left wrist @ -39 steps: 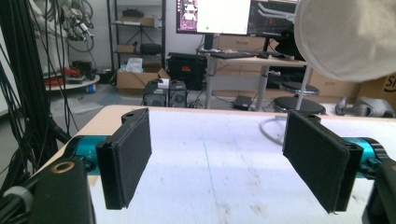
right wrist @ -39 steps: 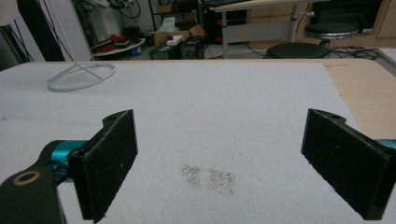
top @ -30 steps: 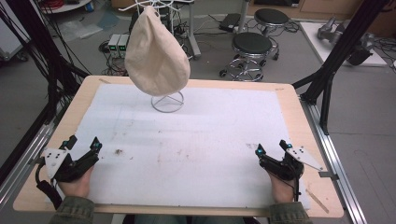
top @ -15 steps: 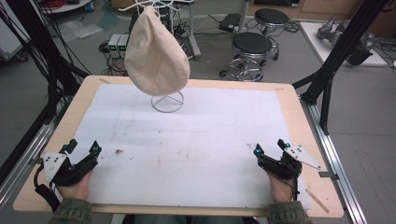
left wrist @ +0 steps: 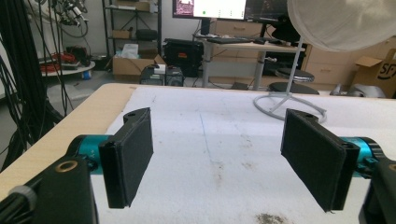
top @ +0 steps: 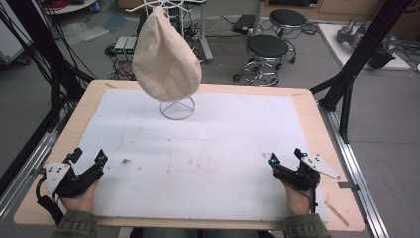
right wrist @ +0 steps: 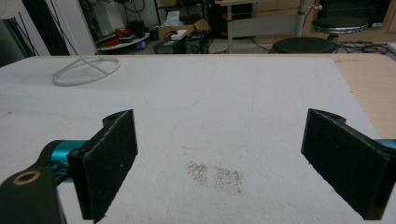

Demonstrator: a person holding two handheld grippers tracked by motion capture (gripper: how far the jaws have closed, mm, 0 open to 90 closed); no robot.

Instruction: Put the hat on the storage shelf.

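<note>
A cream fabric hat [top: 166, 59] hangs on a white wire stand whose ring base [top: 177, 108] sits at the far middle of the white mat [top: 208, 144]. My left gripper [top: 89, 154] rests near the front left corner of the mat, open and holding nothing. My right gripper [top: 285, 155] rests near the front right, also open and holding nothing. In the left gripper view the gripper [left wrist: 219, 154] frames bare mat, with the hat [left wrist: 345, 23] and stand base [left wrist: 287, 105] far off to the right. In the right gripper view the gripper [right wrist: 224, 158] stands wide over a patch of crumbs [right wrist: 215, 175].
The mat lies on a wooden table [top: 317, 124] with black frame posts [top: 356, 64] at its sides. Two stools [top: 267, 47] and cables stand on the floor beyond the far edge. A small dark speck [top: 125, 160] marks the mat near the left gripper.
The left gripper has shifted very slightly toward the near left. Both grippers stay open and the hat has not moved.
</note>
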